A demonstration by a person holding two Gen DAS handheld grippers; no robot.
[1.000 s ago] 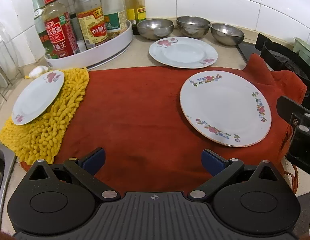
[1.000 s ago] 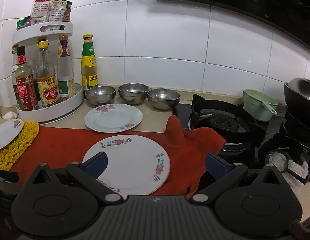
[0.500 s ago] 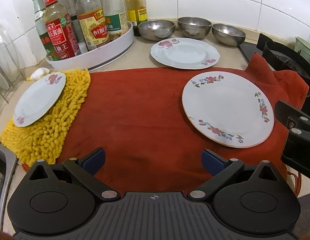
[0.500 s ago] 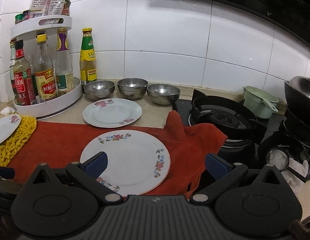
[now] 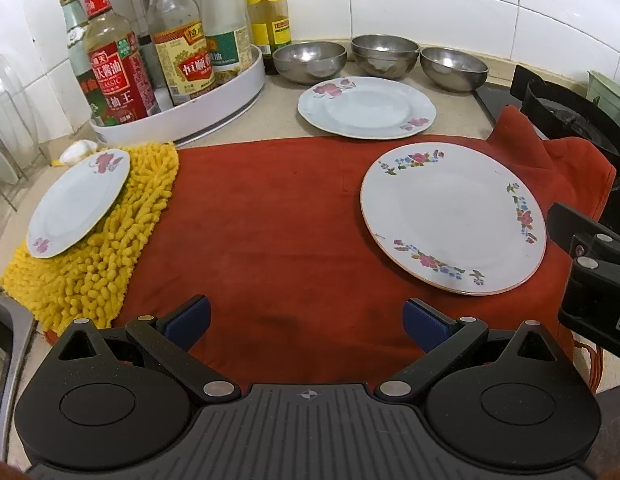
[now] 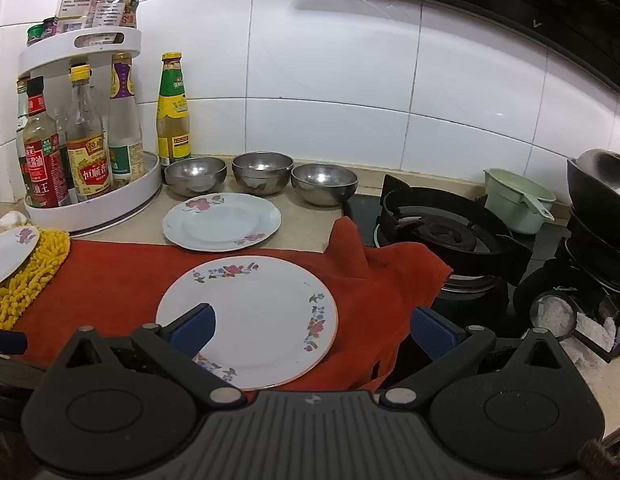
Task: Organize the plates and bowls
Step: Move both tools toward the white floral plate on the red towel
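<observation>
The left gripper point(image 5: 305, 322) is brought a little lower and nearer the red cloth point(image 5: 269, 240), so the large flowered plate point(image 5: 454, 216) ahead to its right and the small plate point(image 5: 79, 204) ahead to its left are seen slightly closer. The right gripper point(image 6: 312, 326) is shifted forward, and the large flowered plate point(image 6: 261, 316) is now partly overlapped by its left finger.

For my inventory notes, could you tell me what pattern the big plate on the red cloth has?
The big plate is white with floral sprays around its rim; clearest in the left wrist view.
</observation>
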